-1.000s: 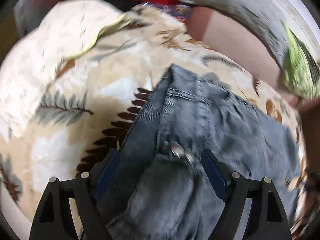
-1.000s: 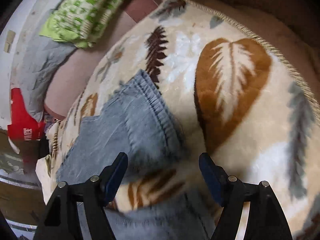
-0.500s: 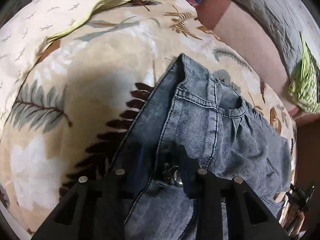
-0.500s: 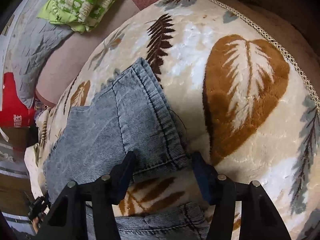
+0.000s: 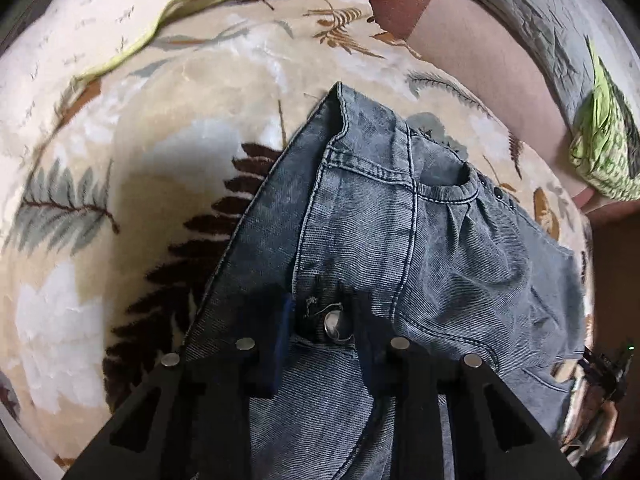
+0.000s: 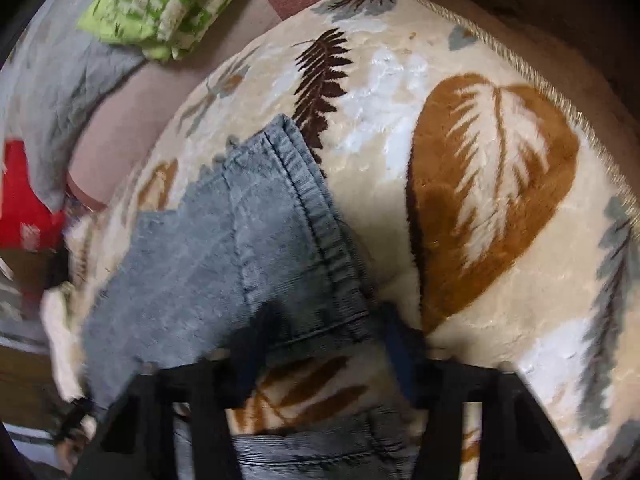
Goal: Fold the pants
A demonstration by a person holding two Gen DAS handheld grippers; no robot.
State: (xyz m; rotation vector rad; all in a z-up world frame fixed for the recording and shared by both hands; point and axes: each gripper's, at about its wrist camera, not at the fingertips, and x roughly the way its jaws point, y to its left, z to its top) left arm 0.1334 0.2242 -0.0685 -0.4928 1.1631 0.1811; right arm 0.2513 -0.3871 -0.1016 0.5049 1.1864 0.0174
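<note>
Grey-blue denim pants lie on a cream blanket with a leaf pattern. In the left wrist view my left gripper points down at the waistband. Its jaws are closing, and its pads pinch the fabric around the metal button. The right wrist view shows a leg of the pants with its stitched hem. My right gripper straddles the hem's near corner. Its jaws are closing with denim and some blanket between them, and a gap still shows.
A green patterned pillow and a grey quilt lie beyond the blanket on a pinkish sheet. A red object sits at the left. The blanket's corded edge runs along the right, with dark ground past it.
Both grippers narrowed from wide open. The left came down onto the waistband and closed around the button. The right closed in around the hem corner and hardly moved.
</note>
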